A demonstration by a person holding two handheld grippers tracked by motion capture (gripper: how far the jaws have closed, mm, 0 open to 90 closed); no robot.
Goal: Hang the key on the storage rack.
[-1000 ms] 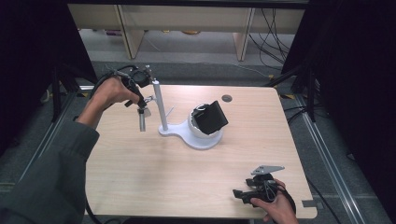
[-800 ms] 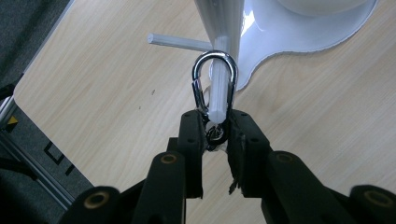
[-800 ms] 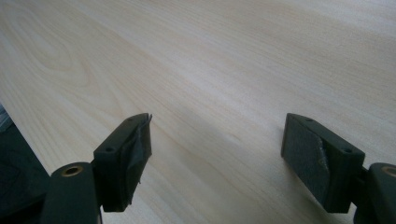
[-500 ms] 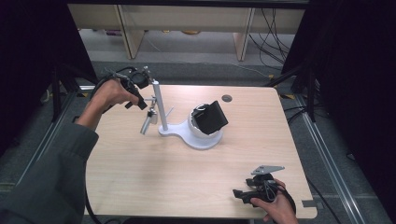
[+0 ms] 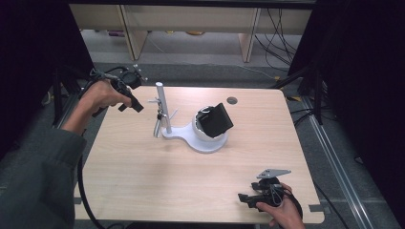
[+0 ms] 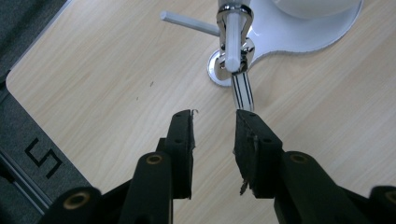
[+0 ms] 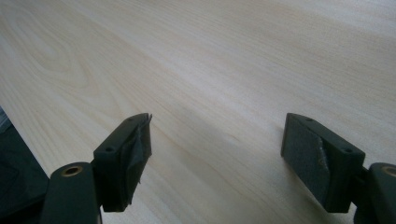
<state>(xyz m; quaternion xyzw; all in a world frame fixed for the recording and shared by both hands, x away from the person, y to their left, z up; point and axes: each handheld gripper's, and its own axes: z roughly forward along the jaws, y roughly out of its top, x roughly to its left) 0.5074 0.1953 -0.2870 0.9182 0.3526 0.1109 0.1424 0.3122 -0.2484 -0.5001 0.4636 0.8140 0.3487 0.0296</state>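
A wooden table point(image 5: 143, 181) carries a white stand point(image 5: 200, 140) at its centre, a small metal piece point(image 5: 157, 123) hanging from its post at nine o'clock. The left gripper point(image 6: 214, 133), jaws just opening and empty, hovers beside that piece. The right gripper point(image 7: 217, 154) rests wide open at five o'clock.

Grey-green sleeve point(image 5: 33, 186) on the left arm; black tools with brass-coloured screws point(image 6: 154, 159), trailing black cable point(image 5: 83, 191)
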